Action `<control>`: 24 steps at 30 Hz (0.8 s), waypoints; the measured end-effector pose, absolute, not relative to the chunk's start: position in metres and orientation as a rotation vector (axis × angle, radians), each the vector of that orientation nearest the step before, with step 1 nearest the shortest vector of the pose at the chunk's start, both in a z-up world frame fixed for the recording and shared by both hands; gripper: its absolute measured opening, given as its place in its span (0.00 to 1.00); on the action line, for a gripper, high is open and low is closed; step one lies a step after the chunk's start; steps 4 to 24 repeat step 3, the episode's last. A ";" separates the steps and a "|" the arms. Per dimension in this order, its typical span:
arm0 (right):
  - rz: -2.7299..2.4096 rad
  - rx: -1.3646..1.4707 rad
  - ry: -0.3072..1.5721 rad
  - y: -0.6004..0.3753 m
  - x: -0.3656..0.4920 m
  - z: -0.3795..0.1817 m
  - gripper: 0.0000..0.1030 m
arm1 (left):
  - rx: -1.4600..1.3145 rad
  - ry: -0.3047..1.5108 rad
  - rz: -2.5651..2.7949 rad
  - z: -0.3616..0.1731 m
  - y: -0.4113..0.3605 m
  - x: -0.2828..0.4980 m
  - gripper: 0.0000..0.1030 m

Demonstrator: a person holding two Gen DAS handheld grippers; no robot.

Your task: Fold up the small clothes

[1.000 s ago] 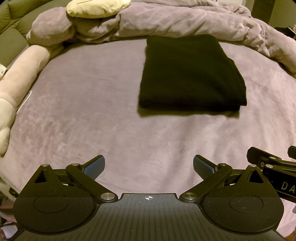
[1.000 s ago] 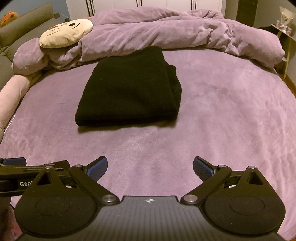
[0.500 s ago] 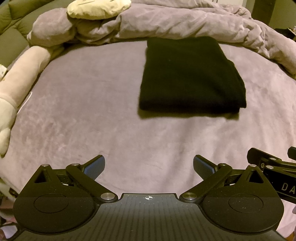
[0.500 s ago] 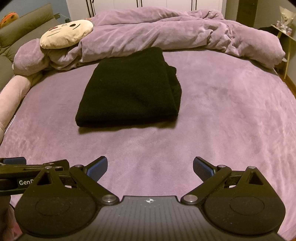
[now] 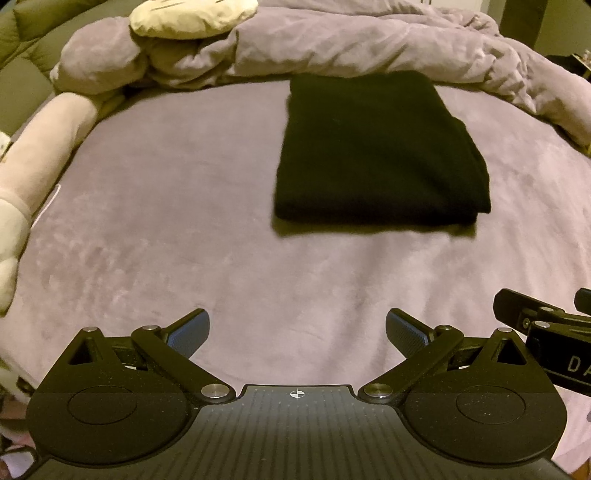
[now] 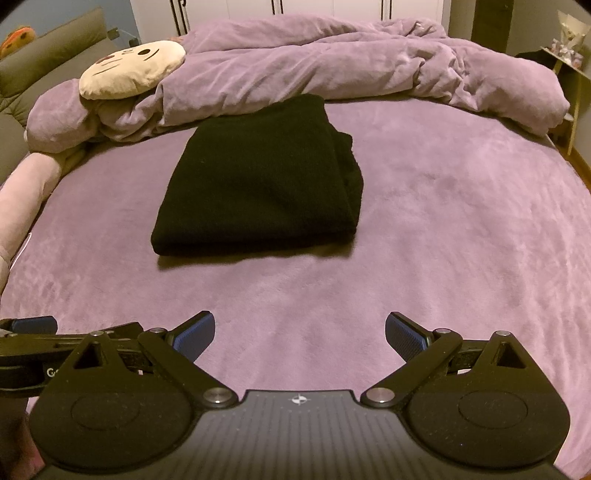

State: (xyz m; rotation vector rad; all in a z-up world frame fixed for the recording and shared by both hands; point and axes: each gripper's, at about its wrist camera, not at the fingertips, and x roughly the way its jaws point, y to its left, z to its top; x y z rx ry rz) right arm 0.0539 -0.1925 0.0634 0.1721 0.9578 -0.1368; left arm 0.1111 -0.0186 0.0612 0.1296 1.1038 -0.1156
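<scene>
A black garment (image 5: 380,151) (image 6: 258,184) lies folded into a thick rectangle on the purple bed cover (image 5: 184,206) (image 6: 461,229), with its layered edges on the right side. My left gripper (image 5: 297,330) hovers open over the near part of the bed, well short of the garment, with nothing between its blue pads. My right gripper (image 6: 299,330) is likewise open and empty, level with the left one. Part of the right gripper shows at the right edge of the left wrist view, and part of the left gripper at the left edge of the right wrist view.
A rumpled purple duvet (image 6: 332,74) (image 5: 369,44) is piled along the far side of the bed. A cream cat-face cushion (image 6: 133,70) (image 5: 192,16) rests on it at the left. A long pale plush bolster (image 5: 33,162) runs down the left edge. A side shelf (image 6: 569,59) stands far right.
Both views have shifted very slightly; the garment sits a touch lower in frame. Both grippers stay open and nothing on the bed has moved.
</scene>
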 end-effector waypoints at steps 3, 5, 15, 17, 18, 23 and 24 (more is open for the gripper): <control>-0.137 0.172 0.957 -0.193 0.054 0.064 0.96 | 0.123 1.108 -0.113 0.060 -0.019 0.112 1.00; -0.137 0.172 0.957 -0.193 0.054 0.064 0.96 | 0.123 1.108 -0.113 0.060 -0.019 0.112 1.00; -0.137 0.172 0.957 -0.193 0.054 0.064 0.96 | 0.123 1.108 -0.113 0.060 -0.019 0.112 1.00; -0.137 0.172 0.957 -0.193 0.054 0.064 0.96 | 0.123 1.108 -0.113 0.060 -0.019 0.112 1.00; -0.137 0.172 0.957 -0.193 0.054 0.064 0.96 | 0.123 1.108 -0.113 0.060 -0.019 0.112 1.00; -0.137 0.172 0.957 -0.193 0.054 0.064 0.96 | 0.123 1.108 -0.113 0.060 -0.019 0.112 1.00; -0.137 0.172 0.957 -0.193 0.054 0.064 0.96 | 0.123 1.108 -0.113 0.060 -0.019 0.112 1.00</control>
